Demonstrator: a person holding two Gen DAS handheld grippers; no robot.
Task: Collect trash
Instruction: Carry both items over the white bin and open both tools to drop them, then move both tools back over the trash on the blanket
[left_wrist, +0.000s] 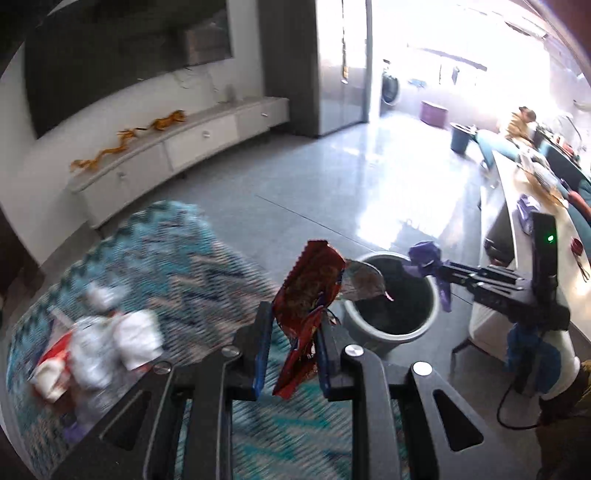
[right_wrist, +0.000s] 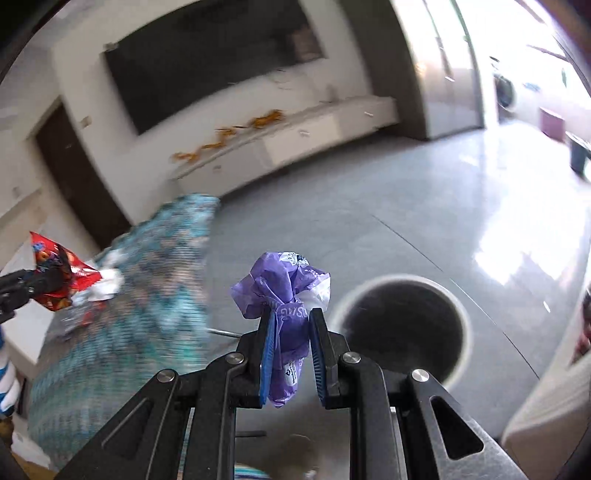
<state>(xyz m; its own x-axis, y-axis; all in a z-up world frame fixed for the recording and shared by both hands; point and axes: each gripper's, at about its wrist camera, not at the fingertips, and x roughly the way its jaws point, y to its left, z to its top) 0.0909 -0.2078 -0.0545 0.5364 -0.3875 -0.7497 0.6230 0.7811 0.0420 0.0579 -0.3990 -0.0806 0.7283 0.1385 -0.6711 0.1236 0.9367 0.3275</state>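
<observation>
Left of the bin (left_wrist: 391, 295), a heap of wrappers (left_wrist: 96, 347) lies on the rug (left_wrist: 177, 251); I cannot count them. Left tongs (left_wrist: 291, 354) clench one red wrapper (left_wrist: 310, 295), upright, short of the rim. Right tongs (right_wrist: 291, 350) clench one purple wrapper (right_wrist: 284, 295), nearer the bin, which lies ahead-right.

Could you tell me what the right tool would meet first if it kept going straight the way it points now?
Probably the bare floor left of the bin, near the rug. The right tool, shut on the purple wrapper, points left of the bin's mouth; depth is unclear.
</observation>
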